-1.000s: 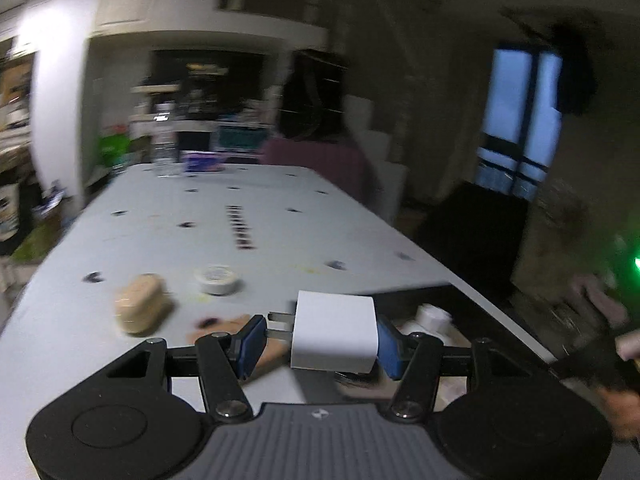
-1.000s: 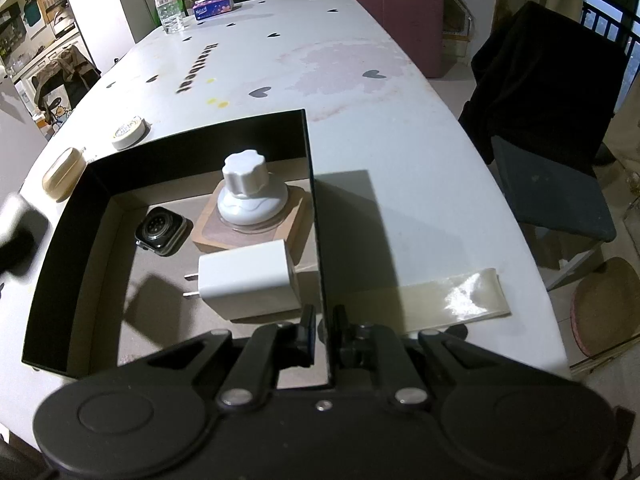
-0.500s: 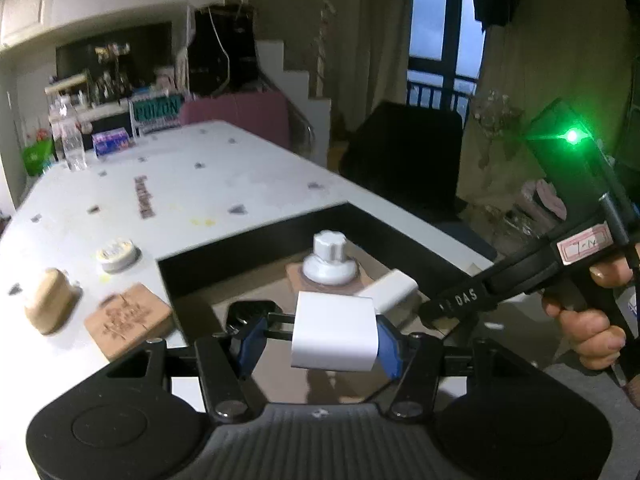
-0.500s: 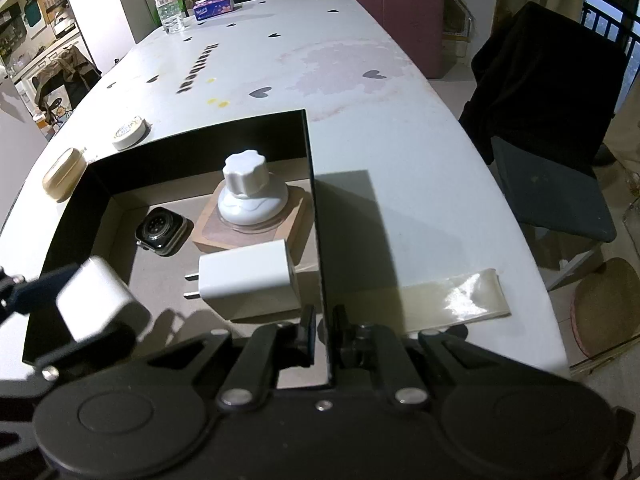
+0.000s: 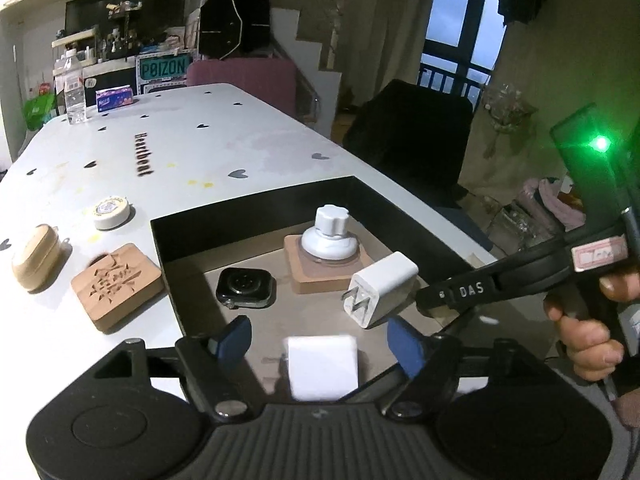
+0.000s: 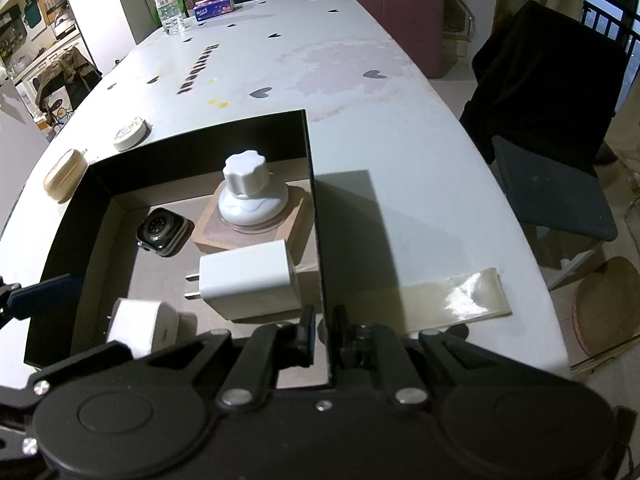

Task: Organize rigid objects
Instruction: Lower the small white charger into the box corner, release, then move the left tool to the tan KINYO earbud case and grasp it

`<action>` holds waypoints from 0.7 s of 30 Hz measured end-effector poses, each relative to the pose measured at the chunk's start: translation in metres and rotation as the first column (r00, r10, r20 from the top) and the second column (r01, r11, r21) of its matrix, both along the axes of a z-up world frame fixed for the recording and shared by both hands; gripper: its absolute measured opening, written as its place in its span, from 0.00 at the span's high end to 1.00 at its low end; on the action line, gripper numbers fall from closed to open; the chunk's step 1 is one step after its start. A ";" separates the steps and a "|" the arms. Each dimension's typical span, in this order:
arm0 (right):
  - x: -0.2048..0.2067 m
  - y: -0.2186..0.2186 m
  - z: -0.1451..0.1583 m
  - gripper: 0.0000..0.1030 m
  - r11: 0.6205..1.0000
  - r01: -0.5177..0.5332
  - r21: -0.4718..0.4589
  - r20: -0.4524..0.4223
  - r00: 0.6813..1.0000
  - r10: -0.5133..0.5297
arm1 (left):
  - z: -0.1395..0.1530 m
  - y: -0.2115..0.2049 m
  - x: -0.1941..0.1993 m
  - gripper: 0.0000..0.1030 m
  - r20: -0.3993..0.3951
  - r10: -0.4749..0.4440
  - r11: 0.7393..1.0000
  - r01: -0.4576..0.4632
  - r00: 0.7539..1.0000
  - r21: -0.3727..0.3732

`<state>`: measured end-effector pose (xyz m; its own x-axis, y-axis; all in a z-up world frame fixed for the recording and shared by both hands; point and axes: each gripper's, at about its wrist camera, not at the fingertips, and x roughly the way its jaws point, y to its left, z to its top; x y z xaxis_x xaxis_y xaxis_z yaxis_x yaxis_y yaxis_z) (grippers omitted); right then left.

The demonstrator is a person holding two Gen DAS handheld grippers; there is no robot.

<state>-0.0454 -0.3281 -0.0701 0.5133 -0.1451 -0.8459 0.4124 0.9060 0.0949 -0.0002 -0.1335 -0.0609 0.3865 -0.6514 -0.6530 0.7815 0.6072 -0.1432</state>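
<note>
Your left gripper was opening, pads clear of the small white charger. Your right gripper pinched the black box wall; that charger looked light, stiff and slick, best taken across its flat sides

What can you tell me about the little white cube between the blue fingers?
The little white cube is a small plug-in charger of smooth white plastic with rounded corners; metal prongs show at one end. It is inside the black box, low near the front wall, close to a bigger white charger. The left gripper has its jaws opening, and its blue pads stand clear of the cube on both sides. It looks slightly blurred.
</note>
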 end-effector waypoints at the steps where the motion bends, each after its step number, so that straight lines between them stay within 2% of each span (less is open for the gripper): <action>1: 0.000 0.000 0.000 0.91 1.000 0.000 -0.001 0.000 1.000 0.000 | 0.002 0.001 0.000 0.26 -0.008 0.000 1.000 0.000 1.000 -0.005; 6: 0.000 0.000 0.000 0.91 1.000 0.000 -0.001 0.000 1.000 0.000 | 0.007 0.005 -0.004 0.25 -0.021 0.001 1.000 -0.001 1.000 -0.017; 21: 0.000 0.001 0.000 0.91 1.000 0.000 -0.001 0.000 1.000 0.000 | 0.012 0.010 -0.021 0.08 -0.027 -0.020 1.000 0.019 0.999 -0.019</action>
